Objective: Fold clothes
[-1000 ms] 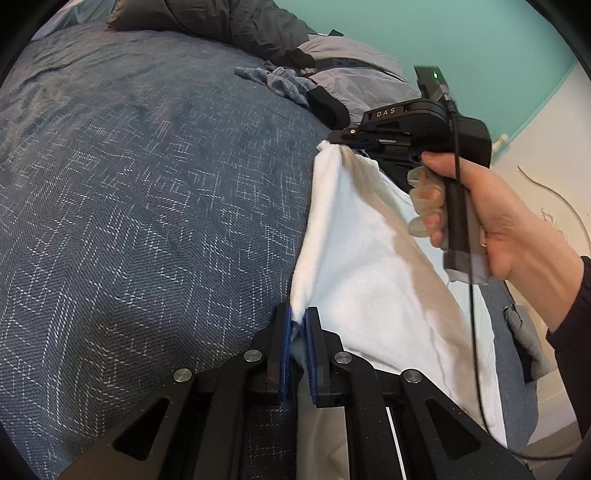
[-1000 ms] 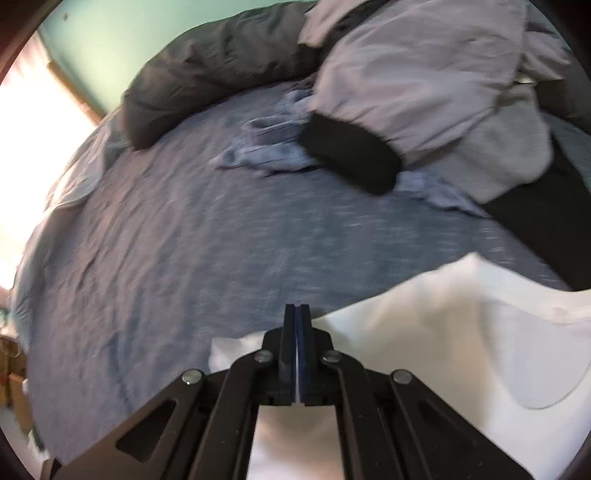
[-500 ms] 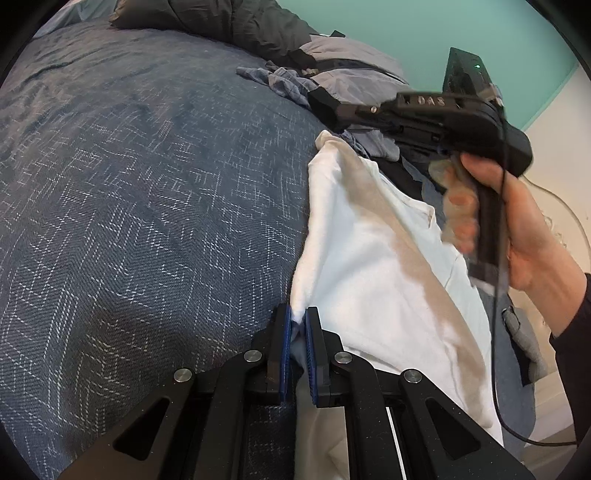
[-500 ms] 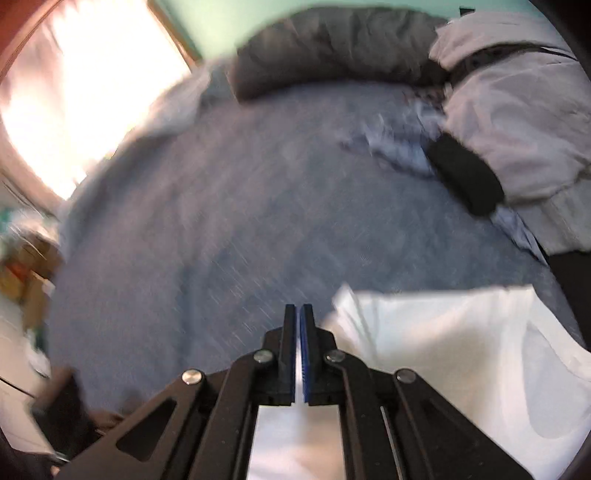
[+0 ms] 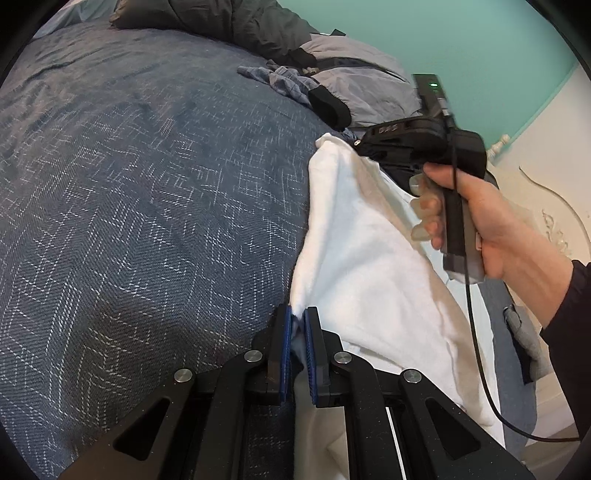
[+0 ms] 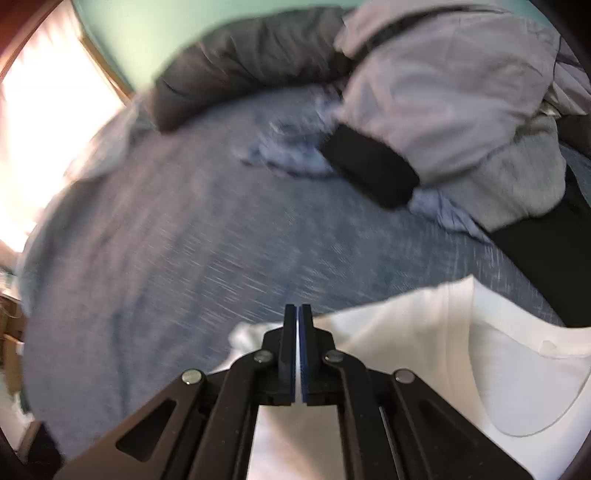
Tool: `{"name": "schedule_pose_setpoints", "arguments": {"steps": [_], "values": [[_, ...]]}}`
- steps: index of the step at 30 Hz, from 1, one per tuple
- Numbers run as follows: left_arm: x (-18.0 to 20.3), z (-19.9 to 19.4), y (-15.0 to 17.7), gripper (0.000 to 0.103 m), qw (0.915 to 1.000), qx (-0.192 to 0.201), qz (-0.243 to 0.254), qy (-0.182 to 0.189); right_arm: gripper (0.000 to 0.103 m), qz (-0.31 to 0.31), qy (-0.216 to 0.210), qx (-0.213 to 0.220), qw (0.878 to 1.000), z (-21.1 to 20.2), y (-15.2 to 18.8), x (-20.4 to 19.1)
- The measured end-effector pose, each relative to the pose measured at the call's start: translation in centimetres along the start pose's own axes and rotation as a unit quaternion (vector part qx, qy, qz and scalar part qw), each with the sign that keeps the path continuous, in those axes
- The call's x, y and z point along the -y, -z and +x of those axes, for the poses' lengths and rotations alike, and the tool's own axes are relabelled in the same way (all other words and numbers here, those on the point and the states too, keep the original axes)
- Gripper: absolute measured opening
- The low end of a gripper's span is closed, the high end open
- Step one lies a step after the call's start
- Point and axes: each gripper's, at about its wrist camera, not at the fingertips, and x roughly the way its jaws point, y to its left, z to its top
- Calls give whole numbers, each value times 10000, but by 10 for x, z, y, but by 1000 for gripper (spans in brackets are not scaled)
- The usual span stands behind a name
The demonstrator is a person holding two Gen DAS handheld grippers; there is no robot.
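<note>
A white T-shirt point(image 5: 362, 251) lies along the right side of a dark blue bedspread point(image 5: 147, 184). My left gripper point(image 5: 298, 314) is shut on its near edge, with white cloth bunched between the blue pads. A hand point(image 5: 491, 221) holds my right gripper point(image 5: 355, 143) at the shirt's far corner, which rises to its tip. In the right wrist view the right gripper point(image 6: 297, 308) is shut, a thin white sliver shows between the pads, and the T-shirt point(image 6: 424, 332) spreads to the right with its neckline point(image 6: 517, 369) showing.
At the far side of the bed lies a pile of clothes: a grey jacket point(image 5: 362, 85) with a black cuff point(image 5: 330, 107), a blue checked garment point(image 5: 280, 79) and a dark grey duvet point(image 5: 240, 22). A bright window point(image 6: 44, 110) is at the left. A cable hangs from the right gripper.
The right gripper swung up and away over the clothes pile, then came back down to the shirt's far corner, which stands lifted again. The left gripper kept still on the near edge.
</note>
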Motion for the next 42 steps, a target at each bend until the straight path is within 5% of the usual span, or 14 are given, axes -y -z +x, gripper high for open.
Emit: {"name": "schedule_pose_setpoints", "arguments": {"steps": [5,8,9,14,16,17,19,26,32,42], "values": [[0,-3,2,8,10000,7,-16,11,5,-204,-301,4,9993,-11,-2,-12],[1,-5,3,8,10000,4,-17,0,40,-217,-242,-186,9993,-2,-5,-19],[1,-5,3,8,10000,6,-18,-7,44,-221,-223,-250,9992,2,-6,-21],[1,-4,4,8,10000,-6,-19,3,44,-469,202,-610,9968,26,-3,-30],[0,-3,4,8,10000,-13,-20,14,30,-542,385,-777,9948,38,-2,-34],[0,-3,4,8,10000,-16,-20,18,13,-578,477,-860,9935,44,-2,-36],[0,-4,5,7,10000,-14,-20,30,8,-386,463,-721,9956,42,-3,-31],[-2,-5,8,6,10000,-20,-26,42,6,1048,182,-394,9935,28,-4,16],[-4,-7,9,6,10000,-20,-46,51,6,1475,-157,-195,9887,24,-2,23],[-5,-5,8,6,9999,-55,-74,62,9,1378,-69,189,9902,-30,-10,39]]}}
